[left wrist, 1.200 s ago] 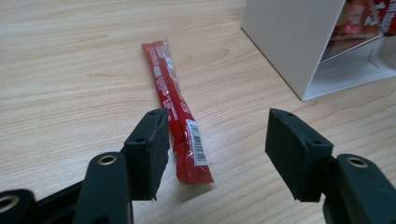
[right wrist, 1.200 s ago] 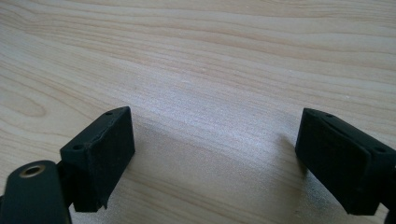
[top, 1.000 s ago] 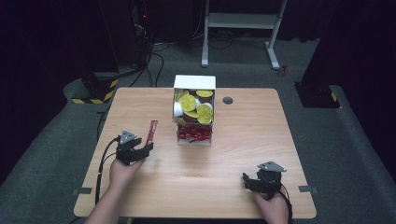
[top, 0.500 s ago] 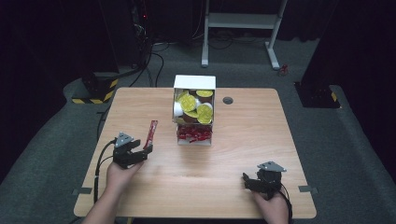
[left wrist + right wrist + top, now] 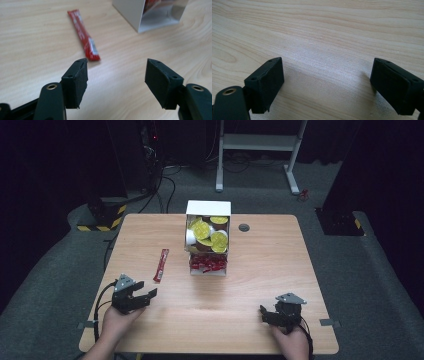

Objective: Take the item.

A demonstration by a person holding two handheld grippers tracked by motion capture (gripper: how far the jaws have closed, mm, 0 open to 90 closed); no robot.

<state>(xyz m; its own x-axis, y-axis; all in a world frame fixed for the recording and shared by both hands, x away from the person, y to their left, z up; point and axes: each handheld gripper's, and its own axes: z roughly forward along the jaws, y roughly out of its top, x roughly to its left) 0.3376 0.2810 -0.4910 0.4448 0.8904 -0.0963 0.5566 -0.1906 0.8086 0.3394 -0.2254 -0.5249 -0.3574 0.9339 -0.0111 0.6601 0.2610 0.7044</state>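
Left claw (image 5: 140, 296) has let go of the red sachet (image 5: 161, 265) and pulled back toward 7 o'clock; its jaws have just been opening, now spread with nothing between. Sachet lies flat on the tabletop (image 5: 260, 270), at 9 o'clock of the white box (image 5: 208, 240). Looks like placement done. Long axis runs 12 to 6, tipped slightly toward 1. Right claw (image 5: 272, 316) spread, empty.

**Lighting and picture quality: table lit from above, surroundings dark**

High view: the wooden table (image 5: 260, 285) is evenly lit from overhead; the floor and background fall into near black. Detail is soft and grainy. Left gripper view: bright, the red sachet (image 5: 83, 35) and white box (image 5: 130, 12) blurred, a pale sheen on the wood. Right gripper view: bright central glare, soft shadows beneath the jaws.
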